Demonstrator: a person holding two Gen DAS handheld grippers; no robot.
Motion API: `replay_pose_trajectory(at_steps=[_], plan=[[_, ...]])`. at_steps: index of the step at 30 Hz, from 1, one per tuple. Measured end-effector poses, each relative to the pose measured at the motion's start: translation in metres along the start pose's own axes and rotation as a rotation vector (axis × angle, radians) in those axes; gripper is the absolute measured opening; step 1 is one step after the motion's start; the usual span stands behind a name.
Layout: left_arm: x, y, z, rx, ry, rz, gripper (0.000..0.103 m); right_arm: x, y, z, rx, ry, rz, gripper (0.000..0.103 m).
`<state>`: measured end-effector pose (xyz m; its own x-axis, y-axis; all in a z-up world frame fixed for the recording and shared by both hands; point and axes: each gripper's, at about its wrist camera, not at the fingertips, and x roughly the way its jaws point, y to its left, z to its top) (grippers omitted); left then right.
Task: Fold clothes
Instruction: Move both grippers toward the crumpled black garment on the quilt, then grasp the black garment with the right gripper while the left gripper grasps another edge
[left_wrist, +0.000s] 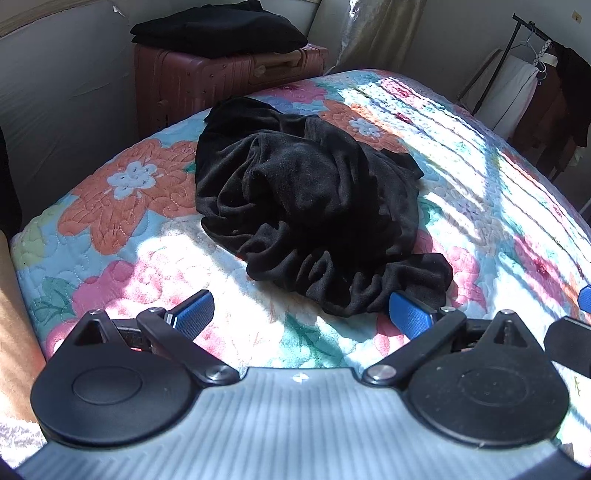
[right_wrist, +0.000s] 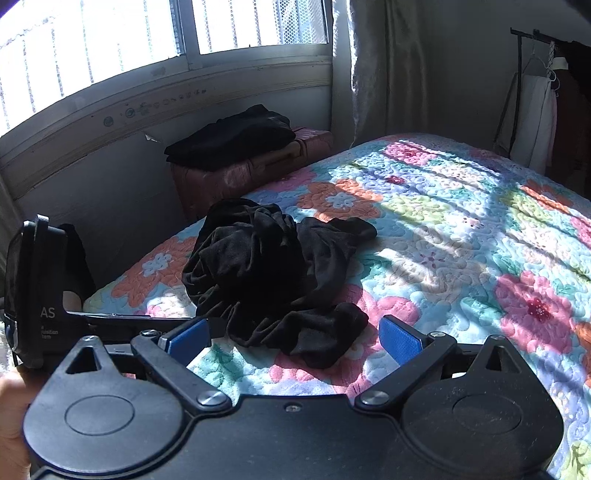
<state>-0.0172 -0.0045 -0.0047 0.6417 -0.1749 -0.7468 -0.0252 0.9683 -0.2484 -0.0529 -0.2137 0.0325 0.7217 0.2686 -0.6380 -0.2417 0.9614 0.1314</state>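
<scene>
A crumpled black garment (left_wrist: 306, 206) lies in a heap on the floral quilt (left_wrist: 122, 206) of a bed. It also shows in the right wrist view (right_wrist: 273, 273). My left gripper (left_wrist: 301, 314) is open, its blue pads wide apart, just short of the garment's near ruffled edge. My right gripper (right_wrist: 293, 338) is open too, with the garment's near edge lying between its blue fingertips (right_wrist: 399, 338). The left gripper's body (right_wrist: 37, 295) shows at the left of the right wrist view.
A pink suitcase (left_wrist: 221, 77) stands beside the bed with folded black clothes (left_wrist: 221, 27) on top. A window (right_wrist: 166, 33) and curtain (right_wrist: 384, 74) are behind. A clothes rack (left_wrist: 535, 74) with hanging garments stands at the far right. Sunlight falls across the quilt (right_wrist: 461, 229).
</scene>
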Motion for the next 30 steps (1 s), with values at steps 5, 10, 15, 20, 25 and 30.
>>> replay_pose_trajectory(at_steps=[5,10,15,20,25,30], plan=[[0.000,0.001,0.000,-0.005,0.002,0.008,0.103,0.004,-0.007,-0.004,0.025,0.016,0.007,0.101],[-0.001,0.008,0.001,-0.032,-0.006,0.016,0.103,0.006,-0.013,-0.007,0.057,0.021,0.016,0.101],[0.000,0.034,0.009,-0.183,-0.012,-0.021,0.103,0.023,-0.019,-0.008,0.131,0.018,0.081,0.101],[0.024,0.060,0.045,-0.205,-0.001,-0.012,0.100,0.070,-0.017,0.027,0.147,0.051,0.145,0.101],[0.052,0.080,0.074,-0.219,-0.013,-0.011,0.100,0.114,-0.024,0.043,0.237,0.072,0.162,0.101],[0.086,0.091,0.083,-0.227,-0.018,-0.020,0.100,0.149,-0.044,0.047,0.345,0.082,0.146,0.101]])
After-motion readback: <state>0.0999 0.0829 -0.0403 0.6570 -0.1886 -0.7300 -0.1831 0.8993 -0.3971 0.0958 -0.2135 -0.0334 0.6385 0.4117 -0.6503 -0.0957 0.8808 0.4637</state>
